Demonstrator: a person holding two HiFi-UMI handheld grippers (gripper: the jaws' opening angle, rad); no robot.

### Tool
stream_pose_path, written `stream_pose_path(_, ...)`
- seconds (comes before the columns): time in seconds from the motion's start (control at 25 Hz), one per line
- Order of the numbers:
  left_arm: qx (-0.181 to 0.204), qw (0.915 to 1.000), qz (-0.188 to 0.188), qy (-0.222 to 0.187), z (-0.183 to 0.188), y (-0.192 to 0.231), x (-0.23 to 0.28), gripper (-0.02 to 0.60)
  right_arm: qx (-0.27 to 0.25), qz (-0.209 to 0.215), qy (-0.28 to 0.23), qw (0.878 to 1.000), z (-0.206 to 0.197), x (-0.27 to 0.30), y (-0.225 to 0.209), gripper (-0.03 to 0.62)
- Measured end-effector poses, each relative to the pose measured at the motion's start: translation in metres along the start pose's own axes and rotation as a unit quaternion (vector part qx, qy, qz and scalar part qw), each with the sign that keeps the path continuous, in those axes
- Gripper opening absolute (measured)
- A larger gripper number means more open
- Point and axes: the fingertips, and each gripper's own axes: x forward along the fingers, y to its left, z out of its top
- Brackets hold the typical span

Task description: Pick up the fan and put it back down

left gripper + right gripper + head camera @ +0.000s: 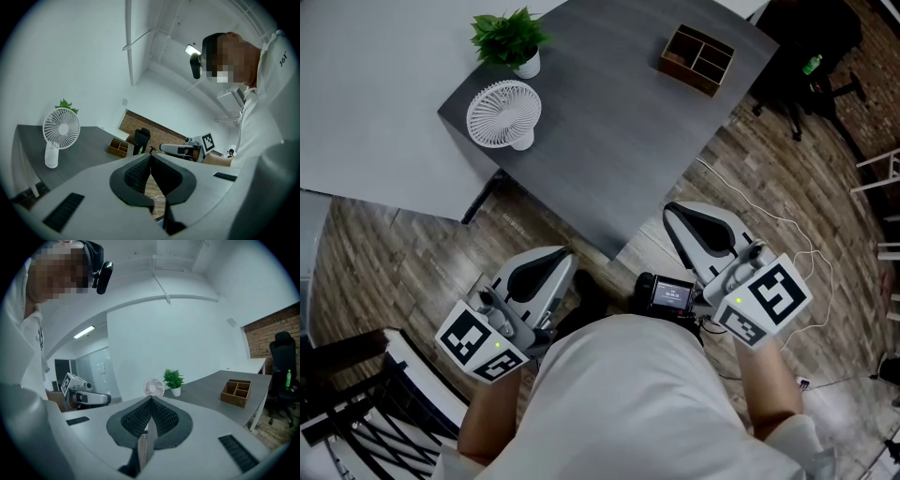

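A small white fan [503, 114] stands upright near the left corner of the dark grey table [619, 141]. It also shows at the left in the left gripper view, fan [61, 129], and small straight ahead in the right gripper view, fan [153, 387]. My left gripper [566, 252] is held low over the wooden floor, well short of the table, shut with nothing in it; its jaws meet at the left gripper [150, 155]. My right gripper [669, 208] hangs by the table's near corner, also shut and empty, seen again as the right gripper [151, 400].
A potted green plant [510, 39] stands just behind the fan. A wooden divided box [697, 59] sits at the table's far right. A black office chair [802, 66] is beyond the table. A white cable [787, 234] lies on the floor at the right.
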Motion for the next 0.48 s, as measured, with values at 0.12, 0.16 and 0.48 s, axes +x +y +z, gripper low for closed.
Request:
stream_pose_path(0.12, 0.000, 1.0000, 0.001, 0.001, -0.0009, -0.0011, -0.0003, 0.012, -0.003, 0.001, 0.001, 1.000, 0.0001, -0.0006, 0.0008, 0.011)
stream_pose_path(0.16, -0.001, 1.0000, 0.001, 0.002, -0.0016, -0.0018, -0.0003, 0.011, -0.003, 0.001, 0.001, 1.000, -0.0003, -0.0014, 0.0012, 0.011)
stream_pose_path(0.48, -0.002, 1.0000, -0.005, 0.006, -0.0033, -0.0091, 0.0032, 0.012, -0.002, 0.002, 0.002, 1.000, -0.0010, -0.0093, 0.0049, 0.011)
